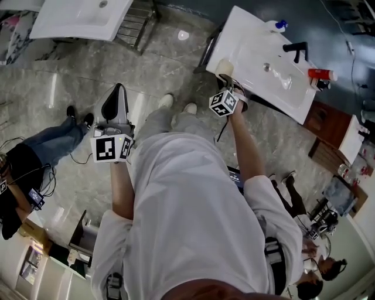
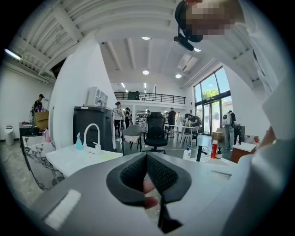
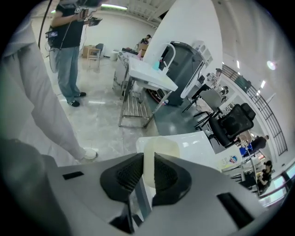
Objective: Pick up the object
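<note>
The object is a cream plastic cup (image 3: 159,148), seen in the head view (image 1: 224,68) at the near corner of a white sink counter (image 1: 249,35). My right gripper (image 3: 150,167) is shut on it, its black pads pressing both sides of the cup's wall. From above, the right gripper (image 1: 226,81) reaches forward from its marker cube to that corner. Whether the cup rests on the counter or hangs just above it I cannot tell. My left gripper (image 1: 116,92) is held out to the left over the marble floor, apart from the cup. Its pads (image 2: 162,174) meet with nothing between them.
The counter carries a black tap (image 1: 296,50), a red bottle (image 1: 321,74) and a blue-capped bottle (image 1: 277,26). A second white basin (image 1: 82,17) and a metal rack (image 1: 138,26) stand at the top left. A person in jeans (image 1: 54,138) stands left; others are at the bottom right.
</note>
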Demonstrator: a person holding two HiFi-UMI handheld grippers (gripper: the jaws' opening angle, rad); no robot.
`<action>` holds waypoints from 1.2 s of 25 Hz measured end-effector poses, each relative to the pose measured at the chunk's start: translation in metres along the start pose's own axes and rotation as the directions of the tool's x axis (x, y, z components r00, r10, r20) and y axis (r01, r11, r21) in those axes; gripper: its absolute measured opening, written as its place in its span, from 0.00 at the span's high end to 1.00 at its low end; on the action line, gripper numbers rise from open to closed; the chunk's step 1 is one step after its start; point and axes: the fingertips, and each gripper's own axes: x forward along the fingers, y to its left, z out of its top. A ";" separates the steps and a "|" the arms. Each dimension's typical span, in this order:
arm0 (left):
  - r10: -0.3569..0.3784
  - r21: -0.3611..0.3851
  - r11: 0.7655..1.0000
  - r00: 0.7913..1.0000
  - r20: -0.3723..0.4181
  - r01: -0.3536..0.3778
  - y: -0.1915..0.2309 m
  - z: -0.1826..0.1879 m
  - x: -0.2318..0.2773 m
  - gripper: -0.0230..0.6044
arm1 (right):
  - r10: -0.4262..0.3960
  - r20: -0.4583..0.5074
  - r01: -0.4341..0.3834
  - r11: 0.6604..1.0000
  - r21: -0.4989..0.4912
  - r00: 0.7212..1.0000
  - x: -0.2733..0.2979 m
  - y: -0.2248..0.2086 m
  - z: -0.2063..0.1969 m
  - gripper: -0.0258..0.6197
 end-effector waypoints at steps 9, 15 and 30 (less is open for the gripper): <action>-0.108 0.043 0.993 0.994 0.030 0.106 -0.018 0.017 0.016 0.97 | -0.001 0.188 -0.059 0.949 0.311 0.982 -0.053 -0.010 0.043 0.88; -0.185 0.070 0.981 0.981 0.064 0.180 -0.046 0.033 0.024 0.97 | -0.043 0.316 -0.101 0.898 0.427 0.948 -0.103 -0.019 0.065 0.88; -0.437 0.146 0.895 0.893 0.105 0.421 -0.138 0.060 0.060 0.97 | -0.262 0.574 -0.129 0.825 0.551 0.776 -0.244 -0.058 0.117 0.88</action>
